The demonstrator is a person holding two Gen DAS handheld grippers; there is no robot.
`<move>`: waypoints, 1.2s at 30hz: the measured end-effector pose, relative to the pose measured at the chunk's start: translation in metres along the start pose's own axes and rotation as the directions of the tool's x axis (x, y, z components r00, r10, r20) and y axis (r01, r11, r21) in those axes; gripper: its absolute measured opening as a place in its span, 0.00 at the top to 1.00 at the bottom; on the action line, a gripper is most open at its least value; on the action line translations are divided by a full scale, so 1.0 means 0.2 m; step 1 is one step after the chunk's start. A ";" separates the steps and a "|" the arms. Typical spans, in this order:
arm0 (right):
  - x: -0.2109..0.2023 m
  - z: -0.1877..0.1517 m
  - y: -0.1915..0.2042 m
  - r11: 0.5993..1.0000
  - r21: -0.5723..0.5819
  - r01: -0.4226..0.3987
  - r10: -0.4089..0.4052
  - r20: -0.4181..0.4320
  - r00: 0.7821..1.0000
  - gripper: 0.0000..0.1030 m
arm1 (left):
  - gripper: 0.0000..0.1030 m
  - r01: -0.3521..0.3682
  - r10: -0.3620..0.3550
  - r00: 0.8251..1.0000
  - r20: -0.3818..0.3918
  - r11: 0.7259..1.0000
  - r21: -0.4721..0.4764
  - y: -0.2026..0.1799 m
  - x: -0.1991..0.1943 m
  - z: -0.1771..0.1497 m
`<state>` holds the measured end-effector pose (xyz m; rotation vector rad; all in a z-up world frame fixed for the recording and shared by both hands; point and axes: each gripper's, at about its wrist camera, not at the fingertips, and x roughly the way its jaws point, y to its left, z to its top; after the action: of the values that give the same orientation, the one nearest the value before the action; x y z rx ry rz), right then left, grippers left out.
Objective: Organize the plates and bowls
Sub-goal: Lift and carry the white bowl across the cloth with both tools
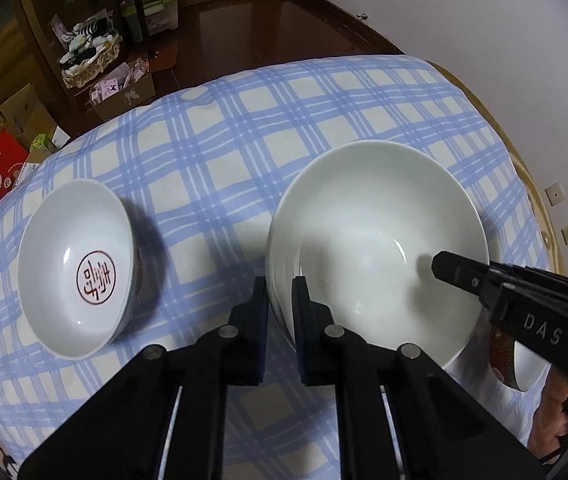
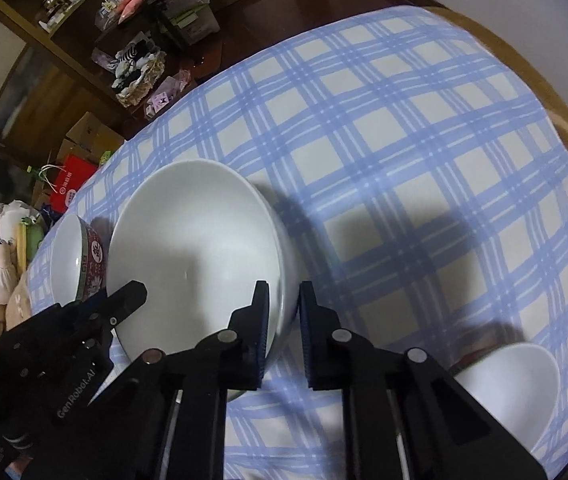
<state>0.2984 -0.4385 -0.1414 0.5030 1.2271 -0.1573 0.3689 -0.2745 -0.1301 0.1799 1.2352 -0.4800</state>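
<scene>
Black linkage bars fill the lower part of each wrist view and cut off the near edge of the checked tablecloth (image 1: 212,152). In the left wrist view the left gripper (image 1: 280,288) is clenched on the rim of the large white bowl (image 1: 380,240) at about 8 o'clock of that bowl, one finger outside the wall and one inside; the outer pad's contact is partly hidden by the finger itself. At 3 o'clock of the bowl the right gripper (image 1: 442,268) reaches over the rim, and only one fingertip shows from this side.

The right wrist view shows the right gripper (image 2: 284,292) clamped on the same large white bowl (image 2: 192,248) at roughly 4 o'clock of its rim, with the wall between the pads. The left gripper (image 2: 136,290) enters at 8 o'clock, its tips overlapping the bowl's edge.

A small bowl with a red seal mark (image 1: 76,268) sits on the cloth near the big bowl, at 9 o'clock of it; its red patterned outside (image 2: 94,264) is visible only from the right camera. Another small white bowl (image 2: 512,392) lies at 4 o'clock, half covered by the gripper arm, so I cannot tell its pattern there. Clutter on the shelves (image 1: 88,44) beyond the table is too blurred to name.
</scene>
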 end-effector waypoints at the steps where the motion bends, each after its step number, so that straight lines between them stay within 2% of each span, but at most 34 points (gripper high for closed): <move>1: -0.01 -0.02 0.01 1.000 -0.007 0.004 -0.004 -0.001 1.000 0.85 | 0.89 -0.001 0.001 1.000 0.001 1.000 -0.001 0.00 -0.01 -0.01; 10: -0.15 -0.12 0.05 1.000 -0.015 0.020 -0.019 0.026 0.999 0.86 | 0.89 0.009 -0.009 1.000 0.028 1.000 0.009 -0.01 -0.15 -0.10; 20: -0.34 -0.27 0.19 0.999 -0.047 0.003 -0.001 0.045 0.999 0.86 | 0.89 -0.001 0.003 0.998 0.062 0.999 -0.033 0.07 -0.41 -0.26; 28: -0.41 -0.44 0.32 0.997 -0.069 -0.023 0.026 0.051 0.998 0.86 | 0.89 -0.031 0.036 0.998 0.058 0.997 -0.076 0.17 -0.56 -0.43; 31: -0.44 -0.51 0.36 0.997 -0.078 -0.029 0.033 0.053 0.998 0.86 | 0.89 -0.048 0.052 0.997 0.060 0.997 -0.066 0.19 -0.61 -0.51; 36: -0.48 -0.61 0.45 0.994 -0.105 -0.032 0.039 0.059 0.997 0.86 | 0.89 -0.039 0.044 0.998 0.052 0.995 -0.093 0.26 -0.68 -0.64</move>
<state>0.1942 -0.3194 -0.0560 0.4267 1.1595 -0.0778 0.2485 -0.1452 -0.0508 0.1135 1.1960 -0.3889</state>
